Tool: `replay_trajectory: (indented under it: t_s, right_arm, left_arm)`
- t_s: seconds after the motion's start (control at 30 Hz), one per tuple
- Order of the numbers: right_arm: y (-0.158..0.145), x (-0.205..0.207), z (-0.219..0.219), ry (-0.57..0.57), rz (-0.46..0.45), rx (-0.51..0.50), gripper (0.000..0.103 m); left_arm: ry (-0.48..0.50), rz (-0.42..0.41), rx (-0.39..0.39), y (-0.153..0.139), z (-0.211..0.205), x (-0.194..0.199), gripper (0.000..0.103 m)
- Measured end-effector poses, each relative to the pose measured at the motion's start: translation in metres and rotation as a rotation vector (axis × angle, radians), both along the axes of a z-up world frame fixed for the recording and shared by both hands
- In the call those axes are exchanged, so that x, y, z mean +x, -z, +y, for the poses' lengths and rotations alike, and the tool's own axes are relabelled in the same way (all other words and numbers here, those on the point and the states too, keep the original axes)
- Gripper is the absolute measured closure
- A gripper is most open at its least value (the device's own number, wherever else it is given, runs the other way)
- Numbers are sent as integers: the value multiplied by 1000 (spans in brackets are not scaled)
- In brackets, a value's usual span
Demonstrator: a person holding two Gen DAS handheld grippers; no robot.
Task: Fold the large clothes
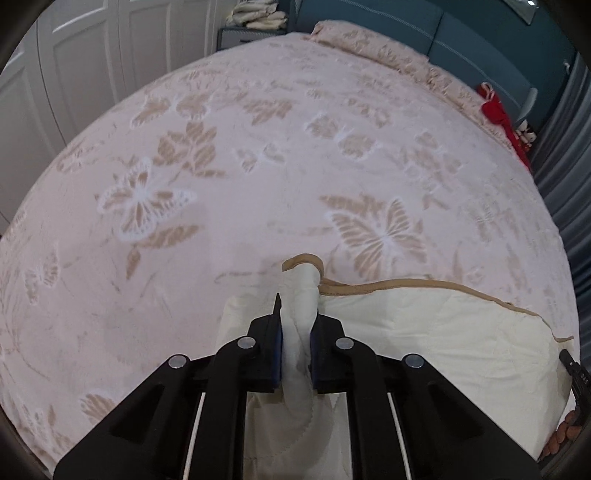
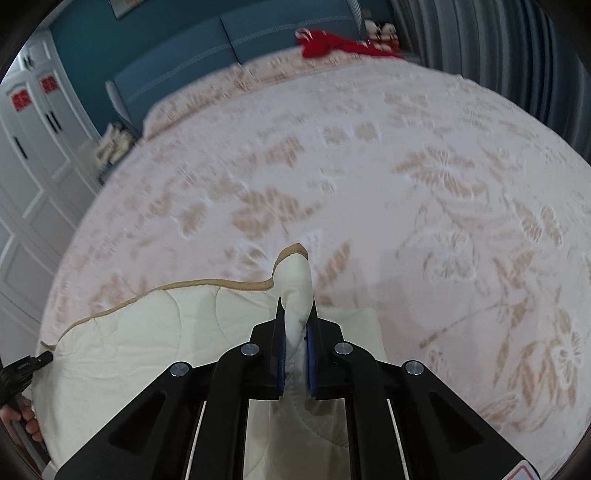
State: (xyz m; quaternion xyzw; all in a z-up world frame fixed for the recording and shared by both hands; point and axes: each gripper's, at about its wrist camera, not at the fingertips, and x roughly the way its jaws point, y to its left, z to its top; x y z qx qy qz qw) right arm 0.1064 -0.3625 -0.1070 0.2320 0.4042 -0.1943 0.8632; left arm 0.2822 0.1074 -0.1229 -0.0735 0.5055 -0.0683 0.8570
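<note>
Gripping quilt (image 1: 424,332): left gripper (image 1: 295,325) clenched on its tan-edged left corner | quilt lies on near edge of bed (image 1: 258,166), stretched between grippers | right gripper (image 2: 295,325) clenched on right corner, raised above bed

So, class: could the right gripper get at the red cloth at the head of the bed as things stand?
Probably not: the right gripper is shut on the cream quilt, and the red cloth lies across the whole bed.

bedspread (image 1: 258,166) butterfly-patterned | red cloth (image 2: 332,46) at far edge | white wardrobe (image 2: 33,155) | teal headboard (image 2: 258,33)
</note>
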Motion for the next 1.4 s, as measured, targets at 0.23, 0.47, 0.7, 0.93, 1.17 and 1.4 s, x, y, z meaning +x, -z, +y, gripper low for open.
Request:
replay_trajectory:
  t_s: [0.23, 0.47, 0.7, 0.93, 1.17, 1.4]
  right_arm:
    - [42, 5, -10, 14, 64, 45, 95]
    - [62, 5, -8, 19, 47, 55, 94]
    - [69, 4, -7, 22, 21, 52, 94]
    - [70, 5, -4, 23, 11, 15, 93]
    - [29, -3, -13, 73, 62, 7, 72]
    - [-49, 7, 45, -74, -53, 6, 82]
  left_arm:
    - [17, -3, 64, 32, -8, 5, 89]
    - [22, -54, 83, 50, -14, 3, 86]
    - [10, -89, 57, 57, -13, 2, 85]
    - [7, -105, 97, 57, -19, 0, 84]
    - [-68, -138, 187, 4, -2, -10, 41]
    - [66, -176, 13, -79, -34, -31, 41]
